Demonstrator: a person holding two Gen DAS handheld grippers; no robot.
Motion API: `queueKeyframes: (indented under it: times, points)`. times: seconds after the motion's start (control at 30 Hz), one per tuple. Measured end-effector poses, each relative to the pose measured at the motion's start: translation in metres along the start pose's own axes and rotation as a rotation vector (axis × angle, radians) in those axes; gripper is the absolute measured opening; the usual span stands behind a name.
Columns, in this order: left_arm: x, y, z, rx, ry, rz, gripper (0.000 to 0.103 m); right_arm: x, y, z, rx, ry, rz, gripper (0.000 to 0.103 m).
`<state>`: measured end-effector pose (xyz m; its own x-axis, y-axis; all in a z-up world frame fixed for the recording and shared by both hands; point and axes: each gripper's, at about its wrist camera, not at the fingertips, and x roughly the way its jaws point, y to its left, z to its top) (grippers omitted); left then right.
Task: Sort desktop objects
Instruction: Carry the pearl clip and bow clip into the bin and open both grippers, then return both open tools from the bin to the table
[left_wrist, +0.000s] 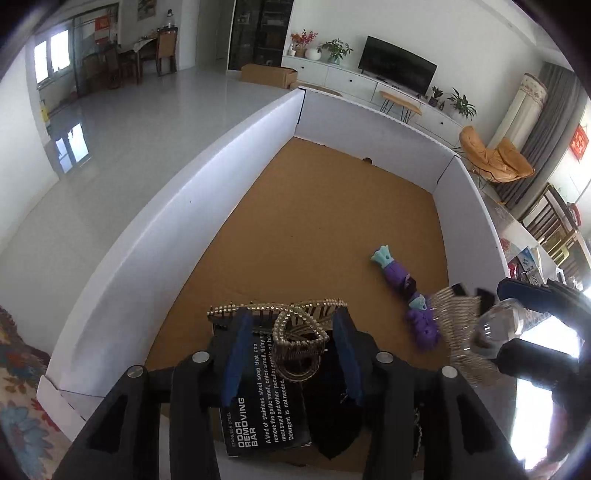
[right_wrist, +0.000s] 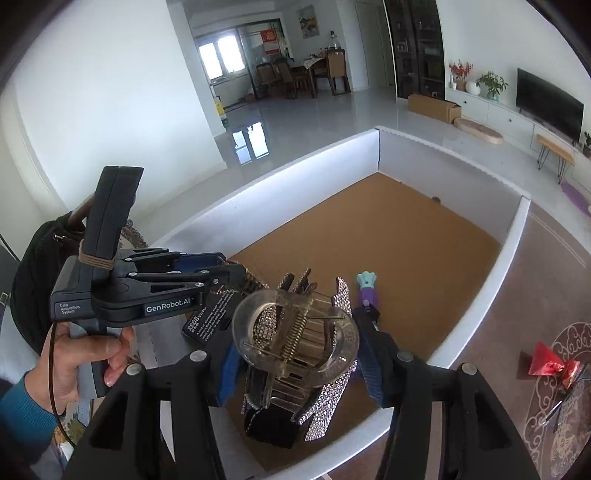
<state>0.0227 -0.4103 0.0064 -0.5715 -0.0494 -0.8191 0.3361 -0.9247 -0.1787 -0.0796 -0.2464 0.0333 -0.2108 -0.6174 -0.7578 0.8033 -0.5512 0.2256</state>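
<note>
Brown tray floor (left_wrist: 314, 206) under rhinestone hair clip (right_wrist: 295, 343).

A walled tray (left_wrist: 177, 206) is sitting on the floor, with its cork base (left_wrist: 314, 206) lying mostly bare toward the far corner. Near the tray's right wall, a toy figure (left_wrist: 397, 275) is lying flat, and a second toy figure (left_wrist: 424, 326) is lying just nearer the camera, touching it end to end. At the near end of the tray, a printed box (left_wrist: 264, 413) is lying flat, and a beaded hair clip (left_wrist: 295, 332) is sitting above it between the left gripper's (left_wrist: 291, 332) fingers. To the right of the toys, a clear hair claw (right_wrist: 295, 343) is sitting between the right gripper's (right_wrist: 297, 354) fingers, over the tray's near edge.
</note>
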Motion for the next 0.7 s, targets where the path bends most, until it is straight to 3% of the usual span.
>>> queueKeyframes:
  times: [0.03, 0.13, 0.2, 0.23, 0.33, 0.4, 0.5, 0.57, 0.7]
  points:
    - [-0.003, 0.001, -0.003, -0.008, -0.018, 0.002, 0.067, 0.008, -0.005, 0.0, 0.039, 0.02, 0.028, 0.091]
    - [-0.018, -0.004, -0.009, -0.002, -0.095, 0.02, 0.08, -0.002, -0.025, -0.007, 0.14, -0.037, 0.101, 0.094]
    - [-0.027, -0.014, -0.013, 0.017, -0.139, 0.018, 0.081, -0.022, -0.036, -0.016, 0.155, -0.088, 0.075, 0.098]
    - [-0.031, -0.023, -0.015, 0.031, -0.157, 0.003, 0.081, -0.034, -0.043, -0.022, 0.15, -0.116, 0.036, 0.102]
    - [-0.048, -0.055, -0.024, 0.081, -0.205, -0.065, 0.081, -0.075, -0.07, -0.059, 0.132, -0.208, -0.125, 0.103]
    - [-0.06, -0.086, -0.033, 0.127, -0.229, -0.131, 0.081, -0.095, -0.099, -0.092, 0.143, -0.217, -0.241, 0.103]
    - [-0.076, -0.142, -0.051, 0.226, -0.247, -0.254, 0.085, -0.108, -0.151, -0.152, 0.171, -0.123, -0.416, 0.103]
    - [-0.081, -0.182, -0.066, 0.299, -0.244, -0.323, 0.101, -0.116, -0.189, -0.194, 0.214, -0.029, -0.528, 0.103]
    - [-0.058, -0.256, -0.1, 0.418, -0.155, -0.404, 0.103, -0.151, -0.251, -0.262, 0.324, 0.057, -0.641, 0.103]
